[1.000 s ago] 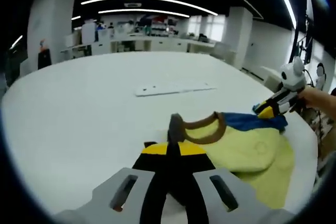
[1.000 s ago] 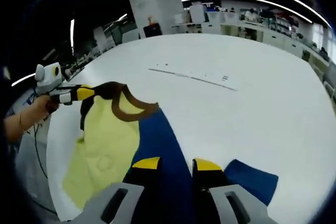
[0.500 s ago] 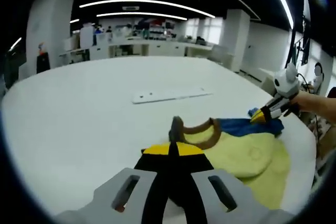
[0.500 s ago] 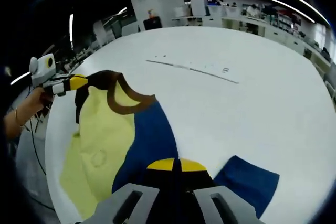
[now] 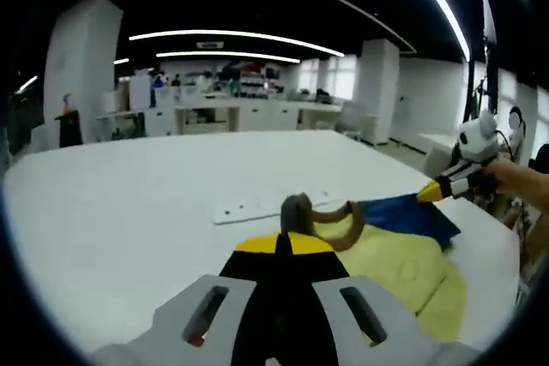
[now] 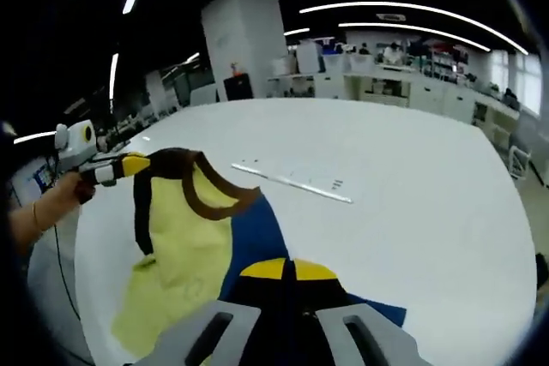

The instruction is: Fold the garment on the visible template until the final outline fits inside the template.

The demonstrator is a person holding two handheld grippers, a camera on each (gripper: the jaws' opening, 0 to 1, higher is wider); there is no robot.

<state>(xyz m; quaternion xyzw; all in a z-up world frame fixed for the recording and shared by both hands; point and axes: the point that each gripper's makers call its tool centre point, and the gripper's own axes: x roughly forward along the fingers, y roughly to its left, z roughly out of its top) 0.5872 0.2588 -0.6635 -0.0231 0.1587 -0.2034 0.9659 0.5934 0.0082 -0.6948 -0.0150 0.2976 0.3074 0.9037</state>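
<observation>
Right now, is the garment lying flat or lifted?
Lifted: both claws, left and right, are shut on the garment, and it hangs between them above the table.

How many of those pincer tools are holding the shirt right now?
2. The left gripper is shut on the brown collar of the yellow-and-blue shirt. The right gripper is shut on its blue part, over the white table.

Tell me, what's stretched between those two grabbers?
The shirt: its brown collar and blue sleeve span from the left gripper to the right gripper, as the right gripper view shows.
</observation>
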